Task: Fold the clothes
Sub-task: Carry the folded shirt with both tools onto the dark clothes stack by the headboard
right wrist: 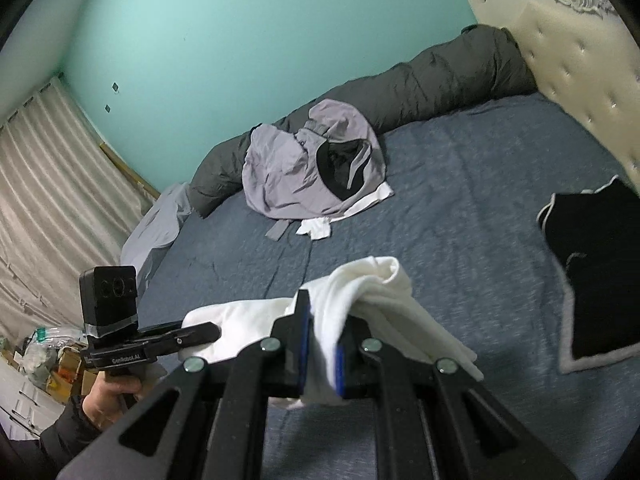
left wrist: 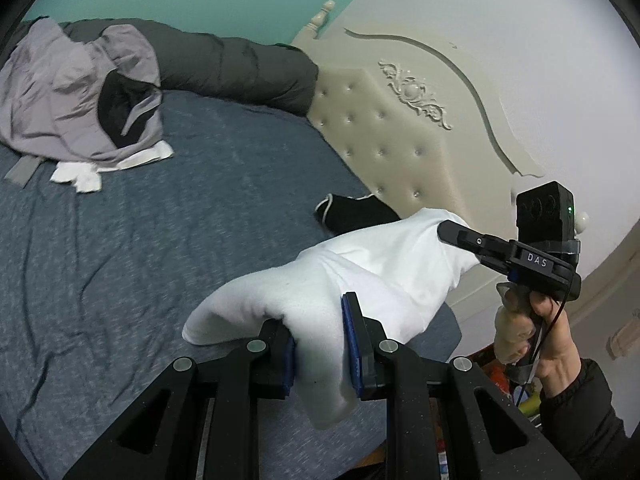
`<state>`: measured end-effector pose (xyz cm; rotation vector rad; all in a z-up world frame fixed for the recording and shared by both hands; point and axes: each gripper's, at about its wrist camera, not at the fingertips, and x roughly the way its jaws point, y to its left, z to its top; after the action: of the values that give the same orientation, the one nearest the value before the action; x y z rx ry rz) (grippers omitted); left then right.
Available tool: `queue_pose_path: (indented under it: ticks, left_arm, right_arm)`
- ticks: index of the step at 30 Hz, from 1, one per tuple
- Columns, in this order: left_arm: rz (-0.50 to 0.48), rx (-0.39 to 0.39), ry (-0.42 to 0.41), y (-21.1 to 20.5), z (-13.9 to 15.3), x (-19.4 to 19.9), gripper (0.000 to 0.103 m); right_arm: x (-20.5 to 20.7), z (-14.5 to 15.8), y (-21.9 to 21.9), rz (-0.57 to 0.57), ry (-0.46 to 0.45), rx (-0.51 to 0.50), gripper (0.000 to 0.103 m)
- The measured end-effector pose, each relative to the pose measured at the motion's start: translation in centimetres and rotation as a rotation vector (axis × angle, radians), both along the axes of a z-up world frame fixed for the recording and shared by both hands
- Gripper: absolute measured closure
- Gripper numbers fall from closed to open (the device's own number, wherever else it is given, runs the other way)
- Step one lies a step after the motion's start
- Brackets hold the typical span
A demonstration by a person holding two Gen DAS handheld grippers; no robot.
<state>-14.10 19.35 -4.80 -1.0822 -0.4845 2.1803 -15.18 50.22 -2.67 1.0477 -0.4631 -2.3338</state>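
Now my left jaws (left wrist: 320, 344) and right jaws (right wrist: 322, 344) each pinch the white cloth (left wrist: 360, 276), held above the blue bed (left wrist: 160, 240). Lots of bare bed lies ahead.

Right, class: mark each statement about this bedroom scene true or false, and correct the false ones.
1. Both grippers are shut on the white garment. True; left gripper, right gripper.
2. The white garment lies flat on the bed. False: it hangs bunched between the grippers.
3. A grey garment lies crumpled on the bed. True.
4. The wall behind the bed is red. False: it is turquoise.
5. The black garment is held by a gripper. False: it lies on the bed.
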Motion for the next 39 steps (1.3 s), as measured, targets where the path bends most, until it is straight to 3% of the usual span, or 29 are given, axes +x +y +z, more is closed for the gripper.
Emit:
queue_pose_path:
  ticks: [6,14,20,25,30,36,39]
  left_arm:
    - [-0.013,0.004,0.026,3.2,2.4,-3.3,0.081]
    - [-0.019,0.004,0.073,7.4,5.8,-11.1,0.081]
    - [-0.044,-0.023,0.123,13.9,8.3,-18.5,0.081]
    - [-0.076,-0.009,0.178,20.6,10.0,-23.9,0.081]
    - [-0.118,-0.009,0.185,28.2,7.1,-26.7,0.081]
    - [-0.192,-0.012,-0.01,34.4,-4.2,-25.2,0.081]
    - [-0.216,-0.007,-0.048,35.4,-6.6,-23.3,0.081]
  right_arm:
    - [-2.6,2.1,3.2,-0.012,0.031,0.016,0.094]
    - [-9.7,5.7,8.3,-0.046,0.093,0.024,0.094]
    - [-16.9,8.3,13.9,-0.118,0.125,0.053,0.094]
    - [-21.5,12.2,19.5,-0.186,0.229,0.14,0.094]
    - [-23.5,9.8,25.5,-0.269,0.206,0.273,0.094]
    - [-21.6,-1.3,32.1,-0.318,-0.005,0.277,0.094]
    - [-19.6,-4.4,34.2,-0.318,-0.063,0.266,0.094]
